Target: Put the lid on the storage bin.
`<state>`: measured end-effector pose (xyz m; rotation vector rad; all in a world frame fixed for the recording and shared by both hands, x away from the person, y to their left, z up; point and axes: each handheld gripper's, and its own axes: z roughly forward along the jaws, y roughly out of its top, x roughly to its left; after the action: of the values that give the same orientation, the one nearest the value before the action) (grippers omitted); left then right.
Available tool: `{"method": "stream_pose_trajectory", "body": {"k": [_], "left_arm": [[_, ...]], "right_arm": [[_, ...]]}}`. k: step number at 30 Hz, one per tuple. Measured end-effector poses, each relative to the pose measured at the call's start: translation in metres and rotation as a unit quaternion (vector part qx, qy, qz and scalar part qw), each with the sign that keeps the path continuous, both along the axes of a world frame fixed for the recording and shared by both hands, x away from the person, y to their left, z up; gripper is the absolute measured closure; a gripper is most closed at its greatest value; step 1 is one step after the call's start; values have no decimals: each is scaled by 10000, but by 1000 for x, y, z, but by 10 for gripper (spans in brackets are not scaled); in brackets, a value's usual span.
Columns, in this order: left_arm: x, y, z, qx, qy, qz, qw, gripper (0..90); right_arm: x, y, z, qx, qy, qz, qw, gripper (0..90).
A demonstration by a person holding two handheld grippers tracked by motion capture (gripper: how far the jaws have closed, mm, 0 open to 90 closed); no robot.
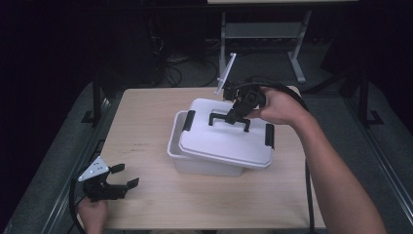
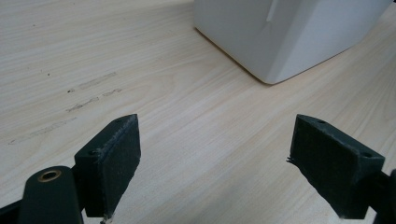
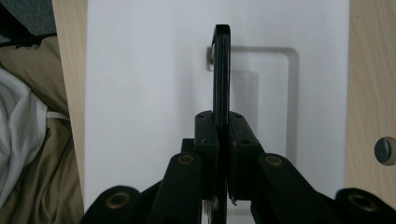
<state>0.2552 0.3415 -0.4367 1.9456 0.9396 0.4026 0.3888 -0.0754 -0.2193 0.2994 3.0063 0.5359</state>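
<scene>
A white storage box (image 1: 204, 165) stands in the middle of the wooden table (image 1: 146, 122). Its white lid (image 1: 224, 141) lies askew over it, shifted right so the box's left rim shows. My right gripper (image 1: 237, 113) is shut on the lid's black handle (image 1: 229, 118). In the right gripper view the handle (image 3: 221, 65) stands edge-on, pinched by that gripper (image 3: 221, 126) over the lid (image 3: 140, 93). My left gripper (image 1: 124, 176) rests open near the table's front left corner. In the left gripper view that gripper (image 2: 215, 163) holds nothing, with the box's corner (image 2: 280, 37) ahead.
Black clips (image 1: 188, 119) (image 1: 269, 135) sit on the lid's two short ends. A metal stand (image 1: 263, 34) and cables are on the floor behind the table. Pale cloth (image 3: 28, 130) lies past the table edge in the right gripper view.
</scene>
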Motion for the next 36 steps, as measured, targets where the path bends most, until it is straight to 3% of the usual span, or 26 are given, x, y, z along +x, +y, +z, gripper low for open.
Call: {"method": "stream_pose_trajectory", "body": {"k": [14,36], "left_arm": [[-1,1,0,-29,-5,0,10000,155],[-1,2,0,-36,-14,25,10000,155]], "right_arm": [[8,23,-9,-39,22,105,9999,842],[23,43,-25,-122,84,263,9995,842]]}}
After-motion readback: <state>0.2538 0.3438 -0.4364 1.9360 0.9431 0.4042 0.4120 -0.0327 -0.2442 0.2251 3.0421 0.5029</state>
